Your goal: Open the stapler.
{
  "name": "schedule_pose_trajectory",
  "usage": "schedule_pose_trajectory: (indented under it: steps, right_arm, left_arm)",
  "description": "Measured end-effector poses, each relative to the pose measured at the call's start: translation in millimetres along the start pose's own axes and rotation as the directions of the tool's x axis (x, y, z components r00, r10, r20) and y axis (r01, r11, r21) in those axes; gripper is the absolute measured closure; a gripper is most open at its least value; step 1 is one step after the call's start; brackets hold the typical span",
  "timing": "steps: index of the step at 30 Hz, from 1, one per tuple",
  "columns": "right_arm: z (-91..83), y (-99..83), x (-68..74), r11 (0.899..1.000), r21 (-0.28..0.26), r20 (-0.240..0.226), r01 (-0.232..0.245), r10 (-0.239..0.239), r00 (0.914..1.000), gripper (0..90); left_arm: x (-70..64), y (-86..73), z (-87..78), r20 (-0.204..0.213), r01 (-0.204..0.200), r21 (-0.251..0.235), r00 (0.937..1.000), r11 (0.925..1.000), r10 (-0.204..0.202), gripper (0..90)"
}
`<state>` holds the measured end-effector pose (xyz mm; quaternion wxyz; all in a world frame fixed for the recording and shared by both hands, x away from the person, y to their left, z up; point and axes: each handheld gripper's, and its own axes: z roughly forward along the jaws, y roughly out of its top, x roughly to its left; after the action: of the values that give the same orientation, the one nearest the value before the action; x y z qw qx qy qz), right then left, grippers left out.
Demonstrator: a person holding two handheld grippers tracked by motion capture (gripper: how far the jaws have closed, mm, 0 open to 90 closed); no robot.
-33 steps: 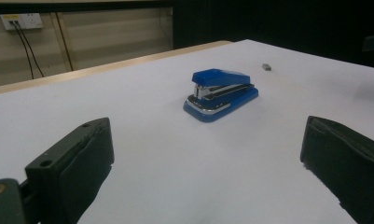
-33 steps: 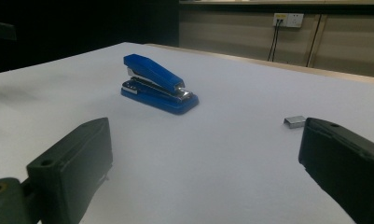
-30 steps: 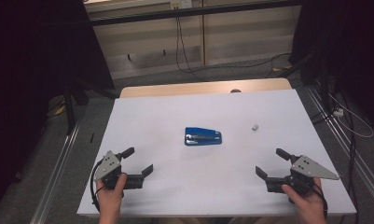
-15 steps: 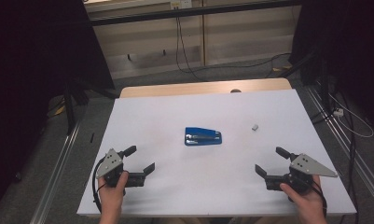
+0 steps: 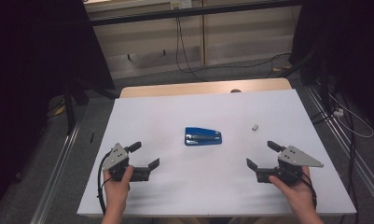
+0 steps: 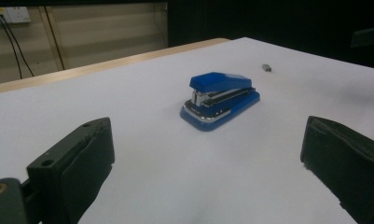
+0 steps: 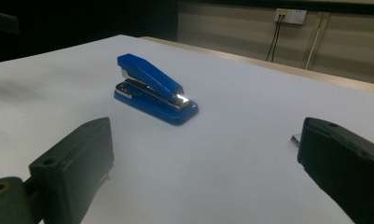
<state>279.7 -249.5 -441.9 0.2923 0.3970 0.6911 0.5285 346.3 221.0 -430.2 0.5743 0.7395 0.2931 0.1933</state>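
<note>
a blue stapler (image 5: 203,137) lies flat near the middle of the white table (image 5: 175,112), its long side running left to right, with nothing touching it. from the left gripper view the stapler (image 6: 219,99) sits ahead on the white surface, well beyond the two black jaws, its blue top arm resting down over the silver part and the blue base. from the right gripper view the same stapler (image 7: 153,88) shows from the other side, its top arm sloping up toward the far left end, with a bright glint at the nearer end. a small grey block (image 5: 255,126) lies on the table to the right of the stapler and apart from it; in the left gripper view it (image 6: 266,67) sits farther off behind the stapler. the left gripper (image 5: 144,156) is held in a hand (image 5: 115,179) at the near left of the table, its jaws spread wide with nothing between them, pointing right and a little away toward the stapler. the right gripper (image 5: 261,155) is held in the other hand (image 5: 292,183) at the near right, its jaws also spread wide and empty, pointing left. both grippers are well apart from the stapler, one on each side, nearer the table's front edge. a strip of bare wood (image 5: 203,87) shows along the far edge of the table.
</note>
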Motion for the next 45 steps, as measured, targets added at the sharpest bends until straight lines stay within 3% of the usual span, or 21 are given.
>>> schedule_pose_trajectory:
  steps: [13,20,29,33,41,45]
  right_arm:
    - [34.5,12.6,8.5,1.0,0.02,-0.026,0.016,-0.015,0.9995,4.7]
    - [49.9,14.2,12.2,1.0,0.028,-0.043,0.006,-0.005,0.999,5.0]
    - [69.0,13.0,17.8,0.998,0.055,-0.062,-0.005,0.009,0.9981,6.9]
    - [75.3,14.8,16.6,0.998,0.051,-0.07,-0.026,0.03,0.9971,6.8]
    - [83.0,20.6,14.1,0.998,0.048,-0.068,-0.028,0.032,0.9972,7.6]
    - [89.2,22.7,17.4,0.998,0.06,-0.09,-0.015,0.02,0.9957,10.6]
  left_arm:
    - [1.6,5.8,13.6,0.017,0.003,-0.001,0.9998,1.0,-0.003,2.9]
    - [-1.0,9.8,30.3,0.061,-0.014,0.013,0.9981,0.9998,0.013,3.3]
    - [-1.7,15.4,44.6,0.112,0.009,0.026,0.9936,0.9996,-0.012,3.3]
    - [-1.5,17.8,49.2,0.121,0.021,0.019,0.9924,0.9996,-0.023,3.3]
    - [2.5,20.8,60.3,0.113,0.037,0.017,0.9929,0.9992,-0.039,3.1]
    - [2.4,21.9,68.7,0.116,0.035,0.026,0.9925,0.9991,-0.037,3.1]
